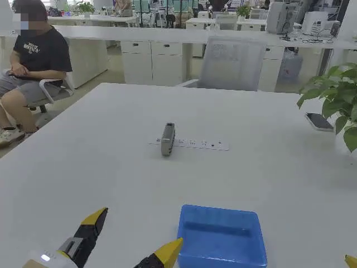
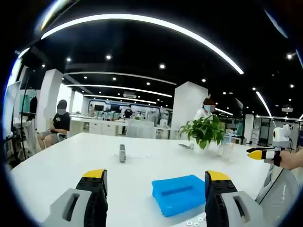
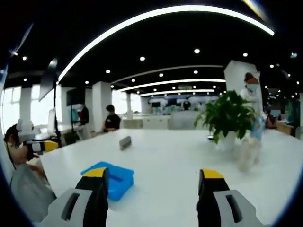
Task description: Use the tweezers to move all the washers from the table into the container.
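Note:
A blue container (image 1: pixel 222 234) sits on the white table (image 1: pixel 111 156) near its front edge, and nothing can be seen inside it. My left gripper (image 1: pixel 133 234) hovers just left of it, open, with nothing between its yellow-tipped jaws. In the left gripper view the container (image 2: pixel 180 191) lies ahead between the jaws of the left gripper (image 2: pixel 156 176), and several small washers (image 2: pixel 195 221) lie on the table in front of it. My right gripper (image 3: pixel 153 173) is open and holds nothing, with the container (image 3: pixel 109 177) to its left. One yellow tip of the right gripper (image 1: pixel 351 261) shows at the bottom right corner.
A grey block (image 1: pixel 167 138) rests on a white power strip (image 1: pixel 198 144) mid-table. A phone (image 1: pixel 319 121) and a potted plant (image 1: pixel 337 100) are at the right edge. An office chair (image 1: pixel 231 61) stands beyond the table, and a person (image 1: pixel 33 56) sits at far left.

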Demonstrator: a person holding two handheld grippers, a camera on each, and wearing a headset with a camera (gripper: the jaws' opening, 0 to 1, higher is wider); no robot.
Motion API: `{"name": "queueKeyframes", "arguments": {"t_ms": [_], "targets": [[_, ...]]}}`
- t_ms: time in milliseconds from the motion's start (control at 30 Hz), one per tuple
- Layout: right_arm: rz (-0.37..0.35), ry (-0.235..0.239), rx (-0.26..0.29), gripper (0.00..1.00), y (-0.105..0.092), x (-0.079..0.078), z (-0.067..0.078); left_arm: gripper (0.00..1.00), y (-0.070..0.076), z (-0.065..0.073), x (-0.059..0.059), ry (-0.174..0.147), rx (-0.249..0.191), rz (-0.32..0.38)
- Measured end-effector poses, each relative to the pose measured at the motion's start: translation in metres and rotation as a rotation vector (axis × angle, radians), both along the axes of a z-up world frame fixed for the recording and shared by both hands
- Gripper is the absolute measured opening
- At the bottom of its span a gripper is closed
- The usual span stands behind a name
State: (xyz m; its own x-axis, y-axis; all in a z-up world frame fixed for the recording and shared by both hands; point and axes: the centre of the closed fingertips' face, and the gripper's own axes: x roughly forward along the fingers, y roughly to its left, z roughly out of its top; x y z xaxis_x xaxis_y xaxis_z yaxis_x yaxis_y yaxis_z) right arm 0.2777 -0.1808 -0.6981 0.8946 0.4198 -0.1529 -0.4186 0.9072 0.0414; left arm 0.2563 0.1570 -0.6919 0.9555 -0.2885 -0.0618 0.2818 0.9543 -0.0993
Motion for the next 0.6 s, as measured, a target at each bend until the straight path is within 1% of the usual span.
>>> {"name": "queueKeyframes", "arguments": {"t_ms": [600], "targets": [[-0.002, 0.004, 0.003, 0.73, 0.0023, -0.0014, 0.0014, 0.82, -0.0013, -0.0029, -0.0001, 0.014, 0.010, -0.007]]}}
